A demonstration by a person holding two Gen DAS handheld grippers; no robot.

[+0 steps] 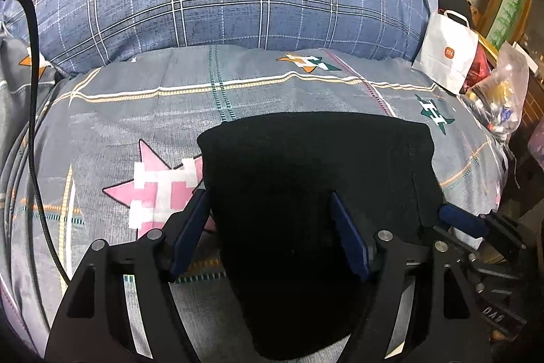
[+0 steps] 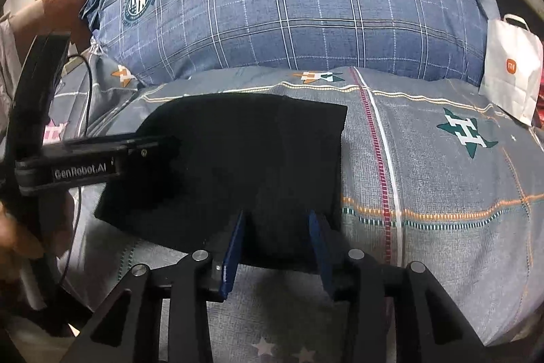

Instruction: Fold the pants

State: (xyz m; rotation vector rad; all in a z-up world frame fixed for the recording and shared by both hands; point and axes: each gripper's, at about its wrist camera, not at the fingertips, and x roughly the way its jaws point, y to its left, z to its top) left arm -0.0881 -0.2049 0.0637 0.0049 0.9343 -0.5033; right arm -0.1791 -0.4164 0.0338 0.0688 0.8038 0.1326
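The black pants [image 1: 306, 179] lie folded into a compact block on the grey patterned bedsheet [image 1: 136, 111]. My left gripper [image 1: 270, 196] is open, its blue fingers straddling the left part of the pants near the left edge. In the right wrist view the pants [image 2: 244, 152] lie ahead, and my right gripper [image 2: 277, 216] is open with its blue fingers over the near right corner. The left gripper's body [image 2: 85, 165] reaches in from the left over the pants. The right gripper's blue fingertip [image 1: 459, 220] shows at the pants' right edge.
A large blue plaid pillow [image 2: 289, 5] lies behind the pants. A white paper bag [image 2: 510, 80] stands at the right, with a clear plastic bag of items [image 1: 499, 97] beside it. Black cables [image 1: 34, 125] run along the left of the bed.
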